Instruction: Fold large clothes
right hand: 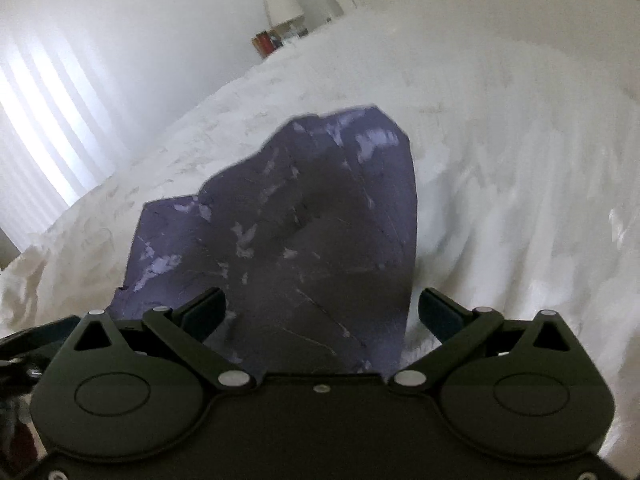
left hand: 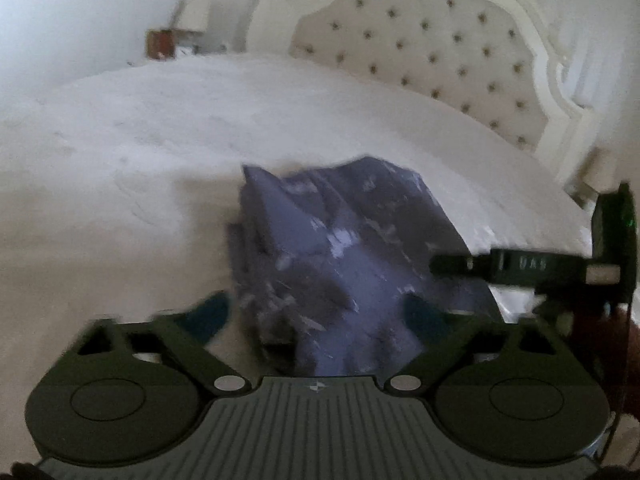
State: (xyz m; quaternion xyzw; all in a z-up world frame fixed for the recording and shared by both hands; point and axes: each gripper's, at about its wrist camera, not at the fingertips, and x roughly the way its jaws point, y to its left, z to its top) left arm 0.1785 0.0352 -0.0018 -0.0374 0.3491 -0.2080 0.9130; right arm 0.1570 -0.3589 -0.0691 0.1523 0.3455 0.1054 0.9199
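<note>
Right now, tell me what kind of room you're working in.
Most likely a bedroom: a white bed with a tufted headboard, a bedside lamp, and a purple garment lying on the covers.

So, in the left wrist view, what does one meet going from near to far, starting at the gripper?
left gripper → purple garment → white bed cover → tufted headboard
</note>
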